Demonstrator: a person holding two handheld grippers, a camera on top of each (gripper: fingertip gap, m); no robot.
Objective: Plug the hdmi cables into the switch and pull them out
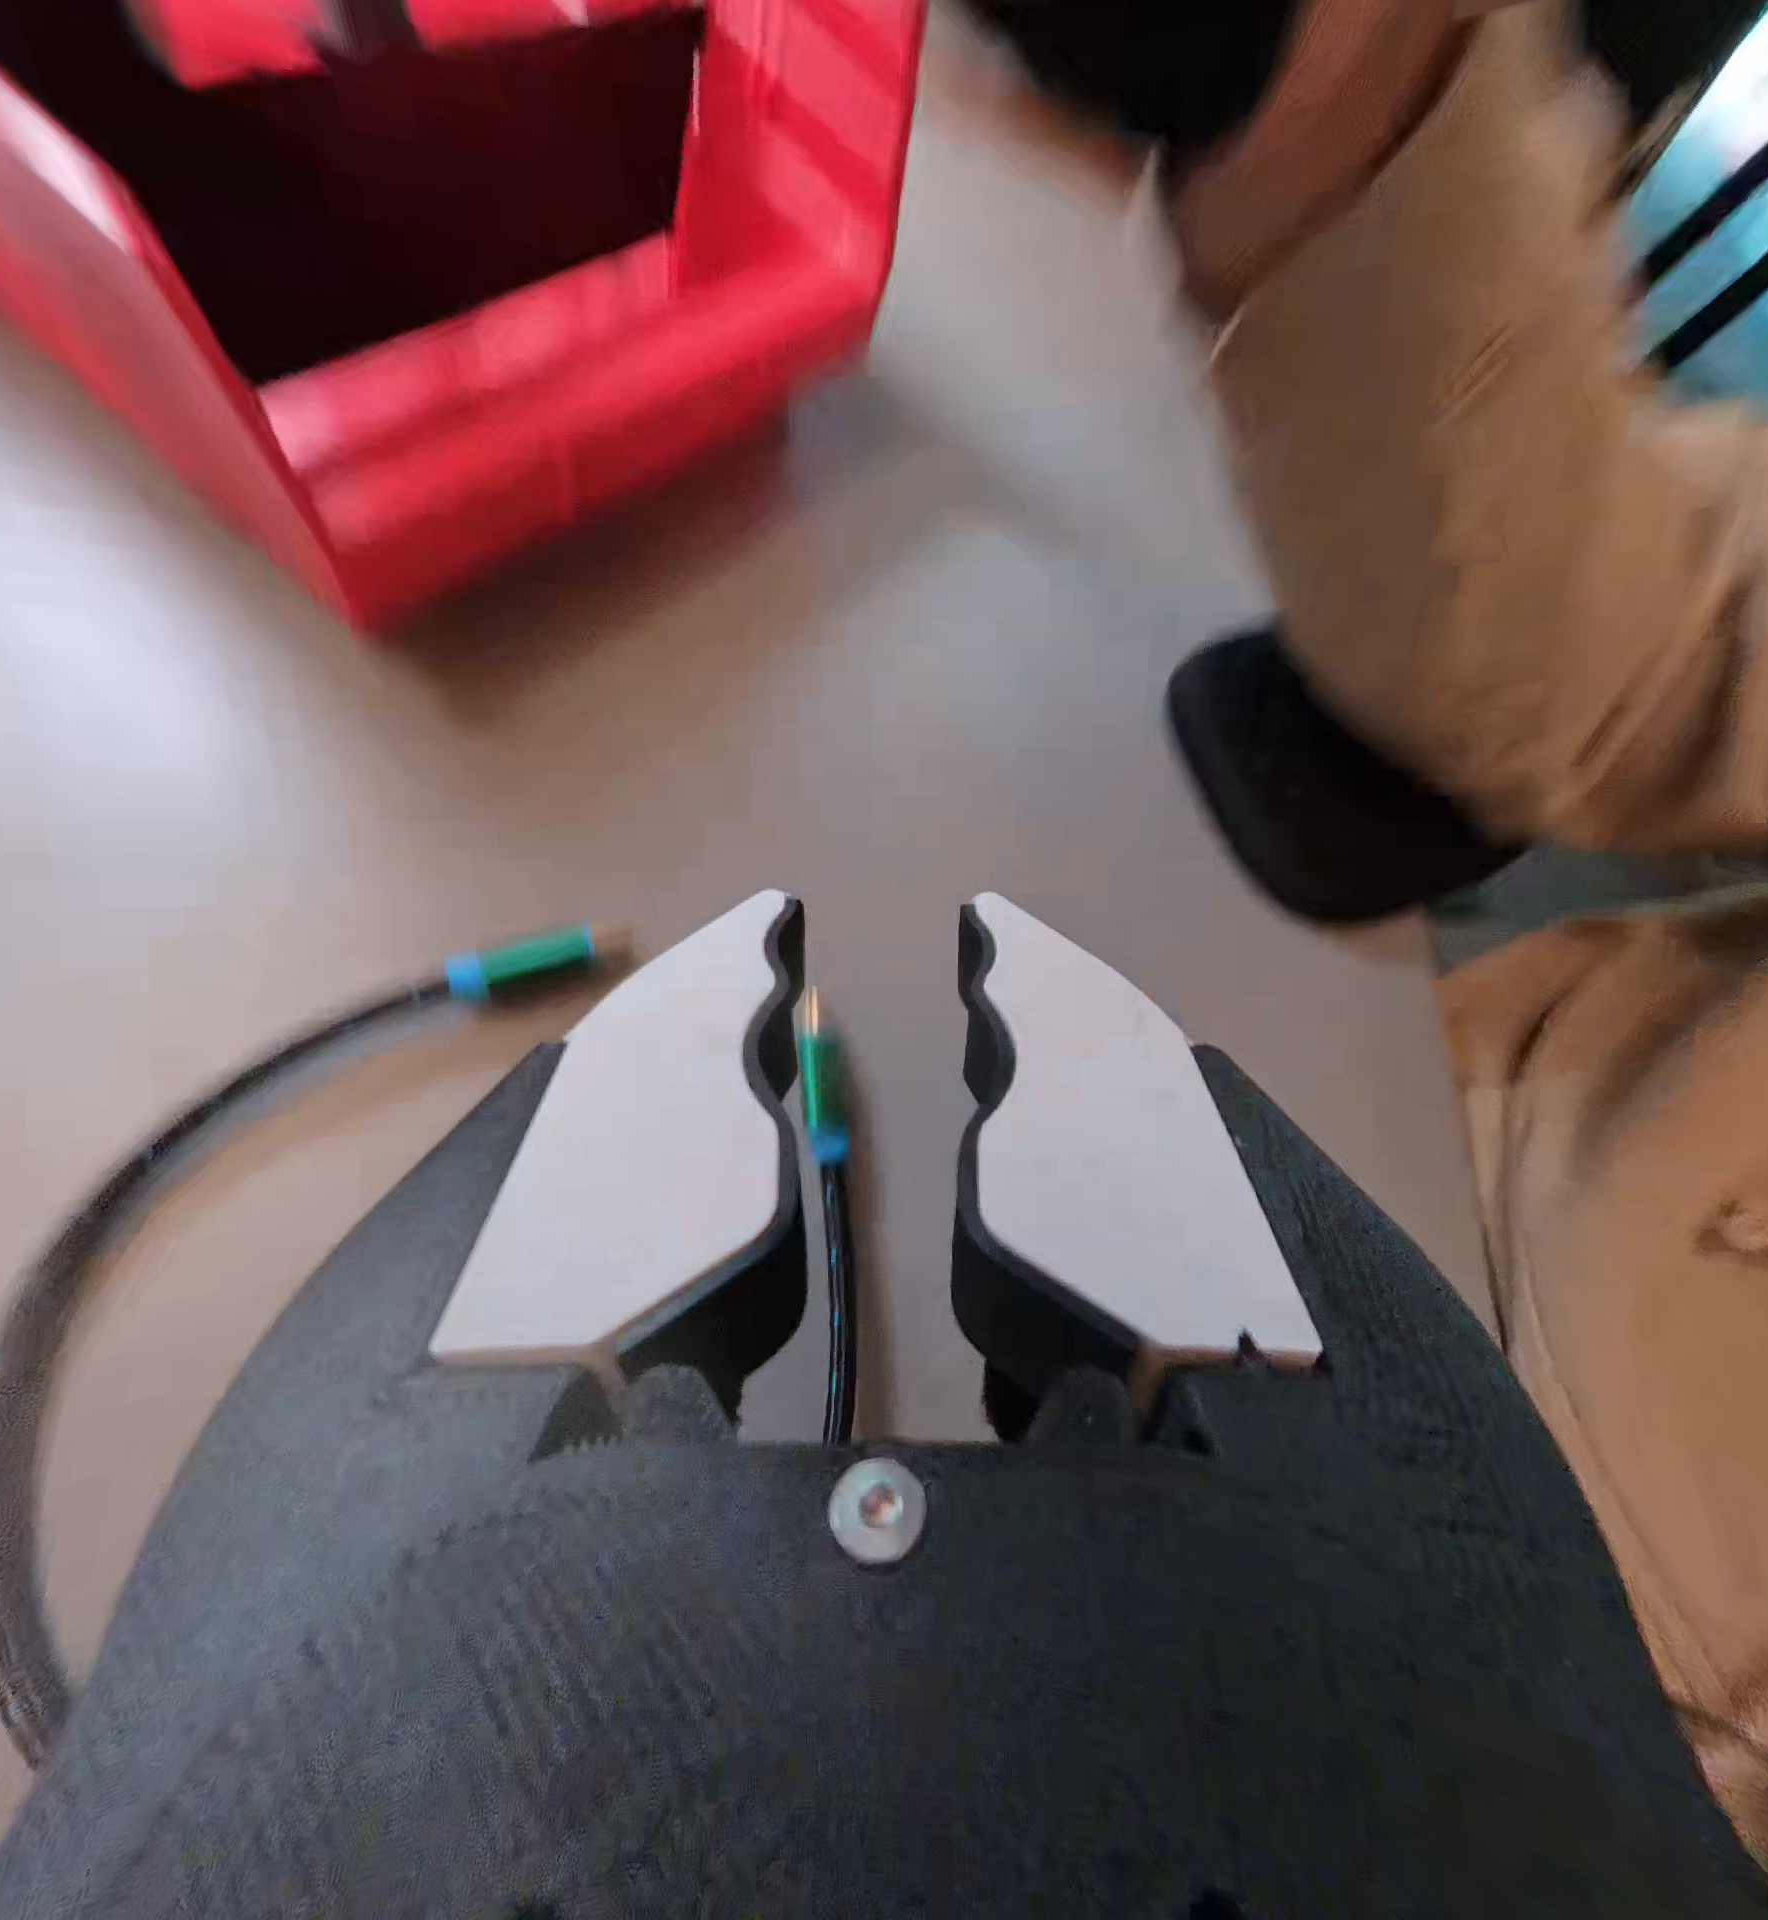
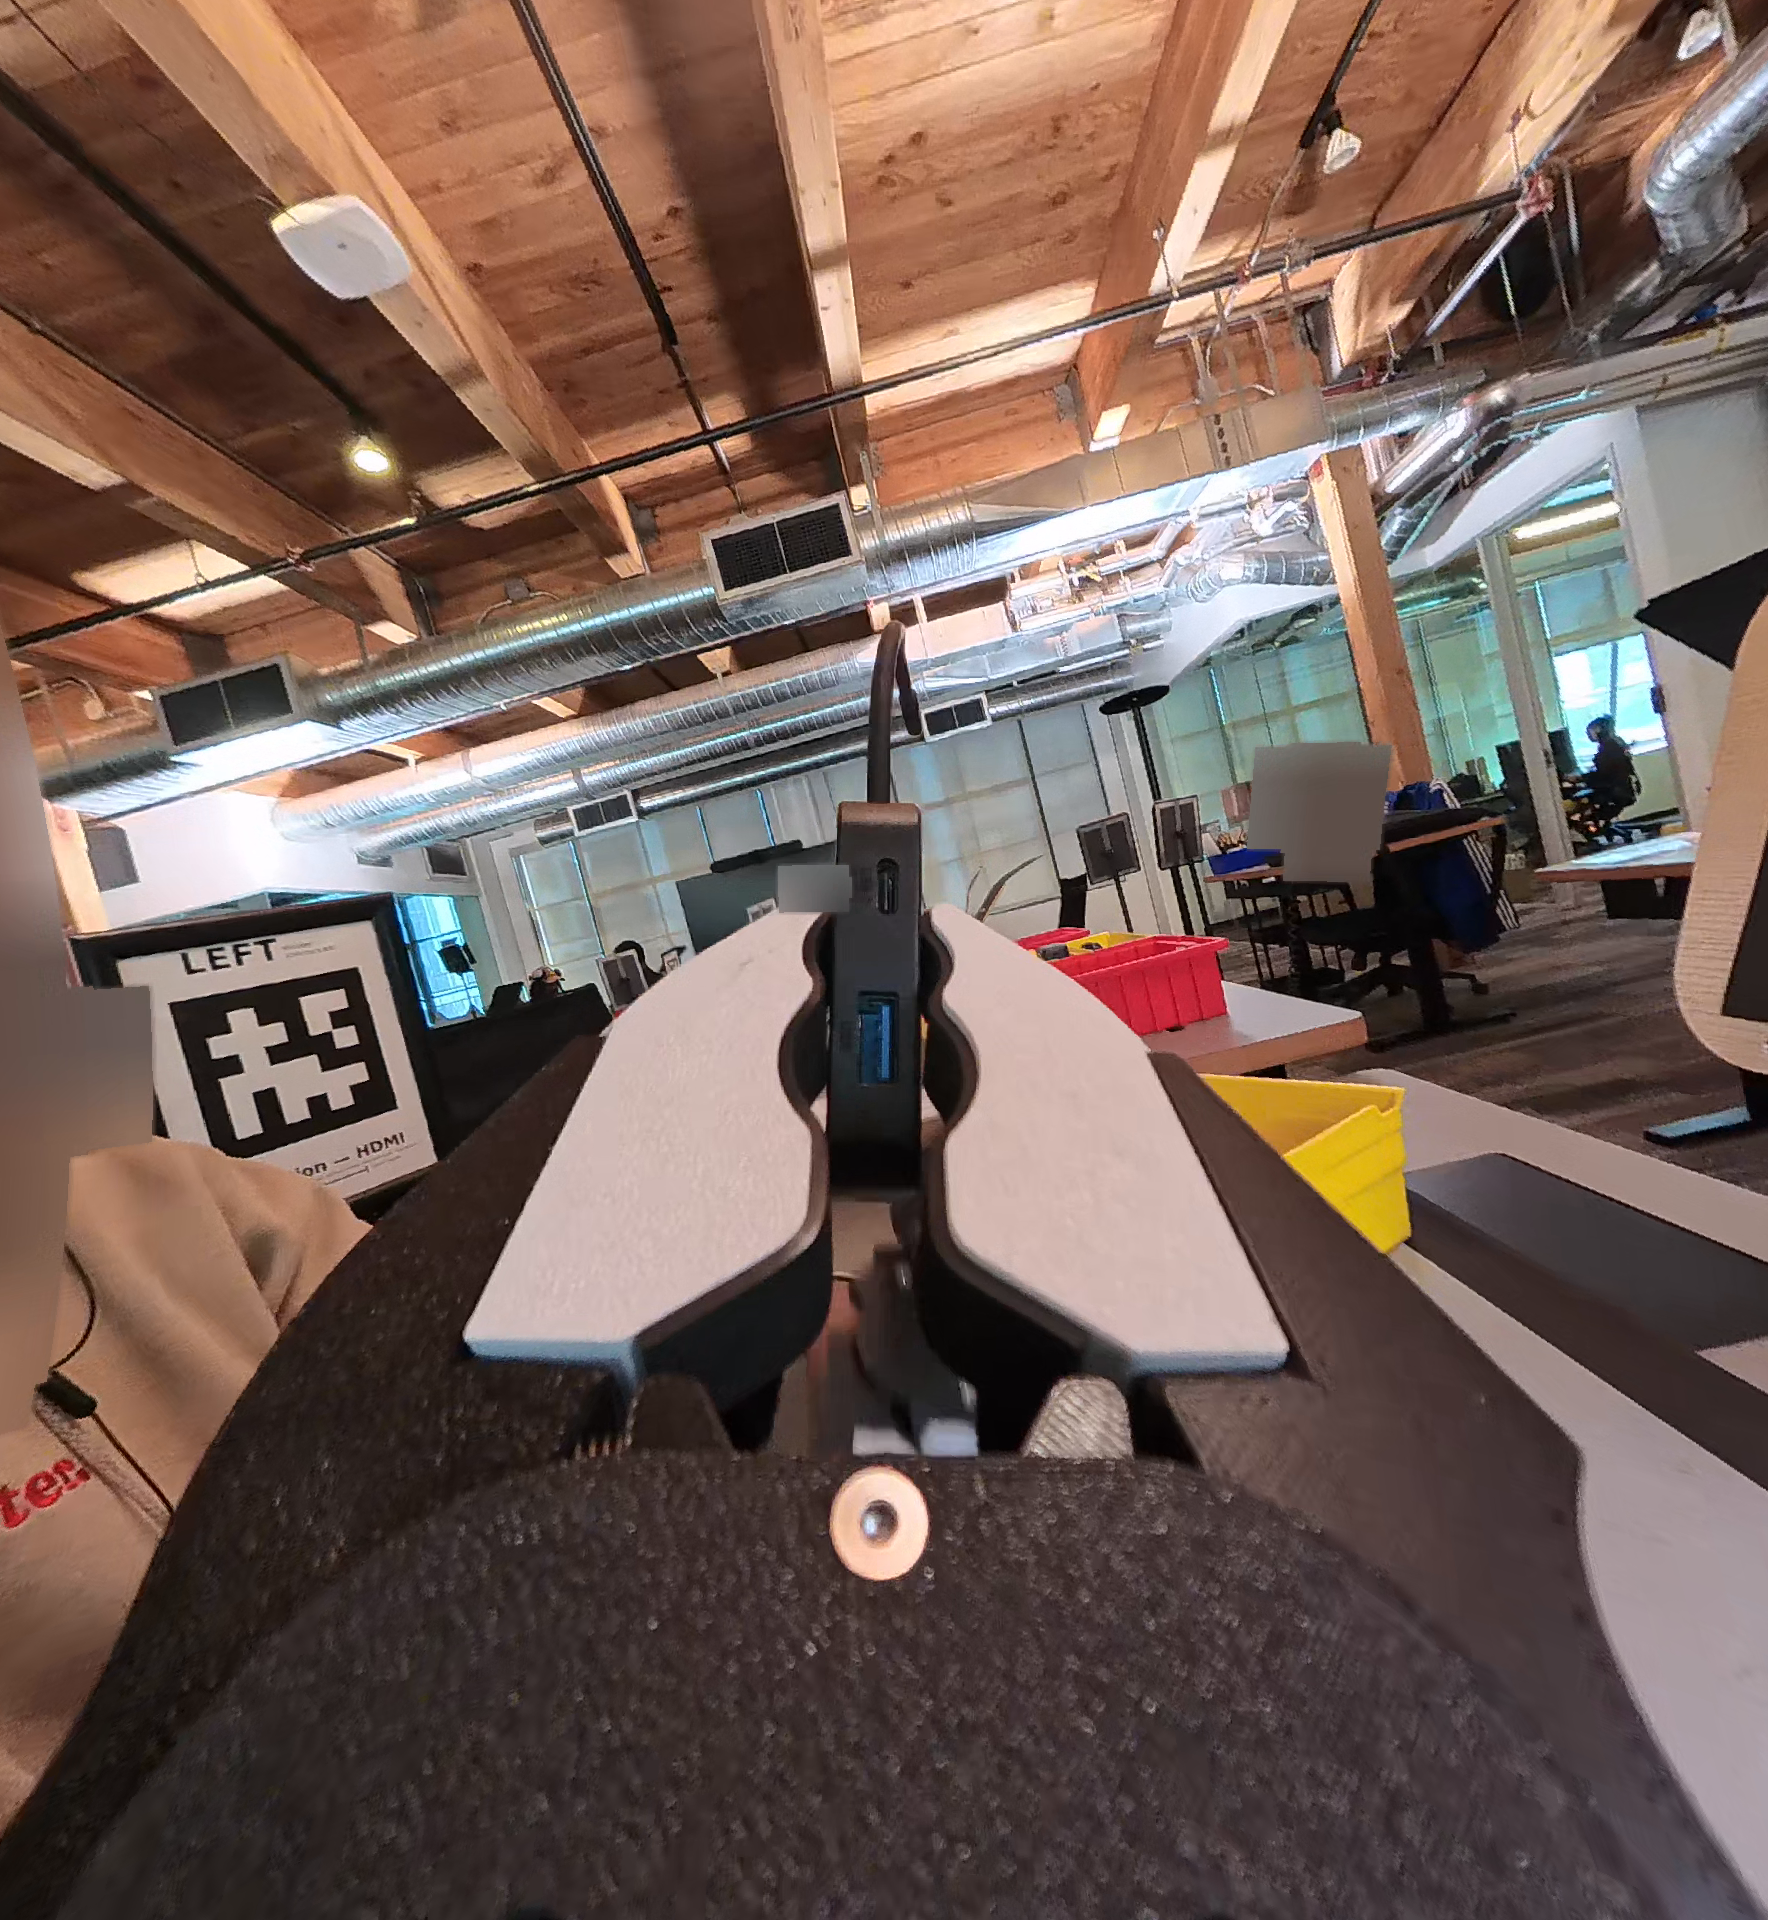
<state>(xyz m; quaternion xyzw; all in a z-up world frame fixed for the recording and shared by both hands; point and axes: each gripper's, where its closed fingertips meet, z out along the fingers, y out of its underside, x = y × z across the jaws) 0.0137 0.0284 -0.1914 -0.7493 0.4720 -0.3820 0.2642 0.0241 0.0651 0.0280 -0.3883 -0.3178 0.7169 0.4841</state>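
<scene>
With the right tongs (image 2: 875, 1023) clamped on the upright switch (image 2: 878, 997), lower the open left tongs (image 1: 880, 997) squarely over the green-taped cable plug (image 1: 821, 1081) lying on the worktop (image 1: 236, 790) between them, then close firmly.

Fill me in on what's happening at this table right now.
A person works two handheld grippers. The right gripper is shut on the black switch, held up in the air, ports showing. The left gripper hangs open over a green-tipped cable plug lying on the table, not yet gripped. A second plug lies nearby.
</scene>
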